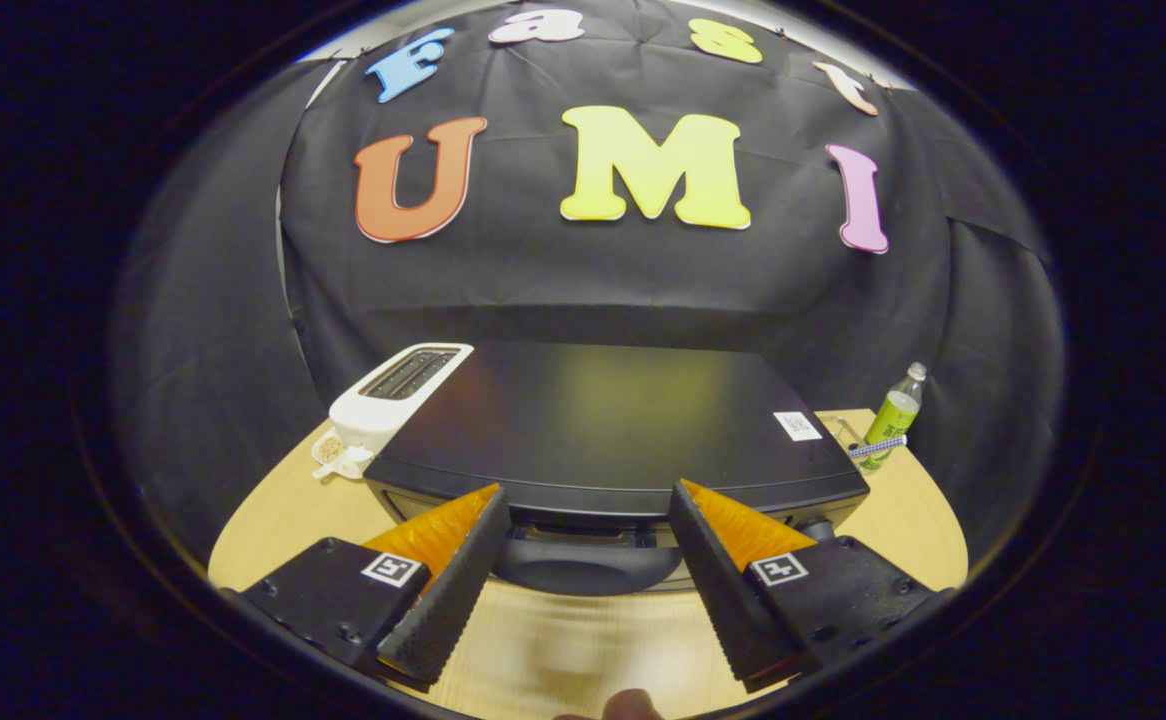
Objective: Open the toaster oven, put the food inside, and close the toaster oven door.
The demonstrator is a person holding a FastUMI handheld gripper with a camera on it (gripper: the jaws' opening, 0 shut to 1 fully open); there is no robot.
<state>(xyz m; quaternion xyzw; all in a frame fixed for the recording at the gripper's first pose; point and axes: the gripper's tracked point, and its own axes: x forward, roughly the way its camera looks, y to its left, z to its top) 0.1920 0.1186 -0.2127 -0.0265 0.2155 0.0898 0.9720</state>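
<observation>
A black toaster oven [603, 420] stands on the wooden table, seen from above and in front, its flat top toward me. Its dark door handle [583, 570] curves out along the front edge, just below the top. My gripper [588, 500] is open, its two fingers spread wide to either side of the handle's middle. The fingertips reach the oven's front edge and nothing is pressed between them. I cannot see any food.
A white slot toaster [393, 395] sits against the oven's left side, with a small white thing at its foot. Beyond the oven's right corner stands a green-labelled bottle [893, 415]. The light wooden table [273, 520] lies under the fingers.
</observation>
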